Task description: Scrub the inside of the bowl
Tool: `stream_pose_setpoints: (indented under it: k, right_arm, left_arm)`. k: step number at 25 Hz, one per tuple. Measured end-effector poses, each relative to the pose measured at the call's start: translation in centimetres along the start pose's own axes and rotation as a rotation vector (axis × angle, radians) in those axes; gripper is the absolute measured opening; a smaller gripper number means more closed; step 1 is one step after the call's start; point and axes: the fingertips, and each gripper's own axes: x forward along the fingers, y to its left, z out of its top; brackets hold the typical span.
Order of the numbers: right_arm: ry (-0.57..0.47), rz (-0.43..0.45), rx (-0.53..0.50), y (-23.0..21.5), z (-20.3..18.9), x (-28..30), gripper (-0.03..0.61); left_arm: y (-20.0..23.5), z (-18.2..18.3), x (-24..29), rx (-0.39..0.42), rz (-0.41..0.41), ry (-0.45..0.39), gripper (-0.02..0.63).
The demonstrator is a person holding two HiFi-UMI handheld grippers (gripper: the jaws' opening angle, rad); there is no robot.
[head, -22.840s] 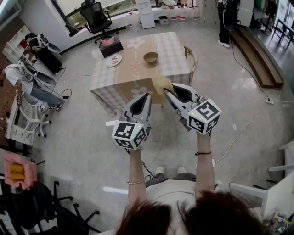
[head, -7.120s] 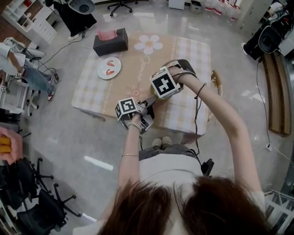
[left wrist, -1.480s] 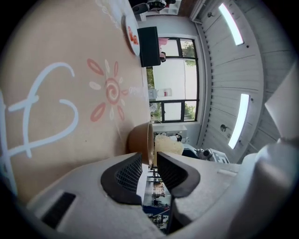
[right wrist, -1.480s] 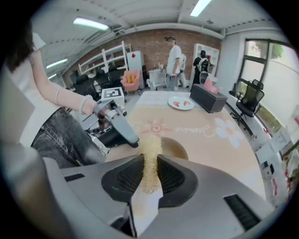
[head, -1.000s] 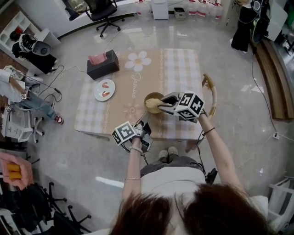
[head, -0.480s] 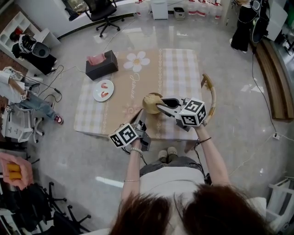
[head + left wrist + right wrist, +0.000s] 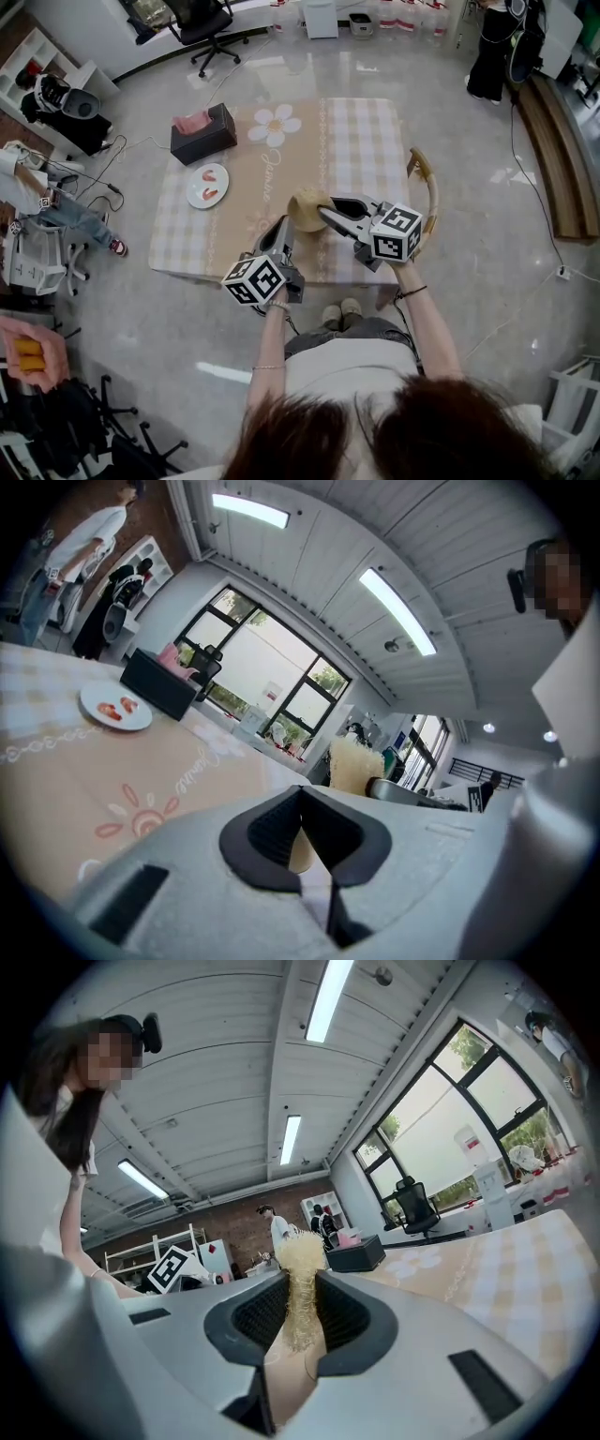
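The right gripper [image 7: 300, 1277] has its jaws pinching a straw-coloured scrubber [image 7: 300, 1241], and the frayed end sticks out past the tips. The left gripper [image 7: 300, 791] has its jaws pressed together with nothing gripped; only a thin pale slit shows between the pads. Seen from above, the tan bowl [image 7: 302, 217] is on the checked table [image 7: 361, 141] near its front edge, right at the right jaws' tips. The scrubber overlaps it, so I can't separate their outlines. The left jaws' tips lie just beside the bowl's near left side; whether they touch it I can't tell.
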Motion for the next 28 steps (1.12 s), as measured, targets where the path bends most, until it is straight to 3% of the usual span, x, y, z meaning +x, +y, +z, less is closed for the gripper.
stream_pose_setpoints:
  k: [12,28]
  right_arm:
    - [-0.009,-0.023,-0.010,-0.3,0.2,-0.2,0.078]
    - [-0.035,-0.021,-0.021,-0.5,1.0,0.1,0.078]
  left_arm:
    - [-0.8,1.0,0.5,0.173,0.012,0.003,0.011]
    - [-1.2,2.3,0.6,0.250,0.008,-0.032,0.011]
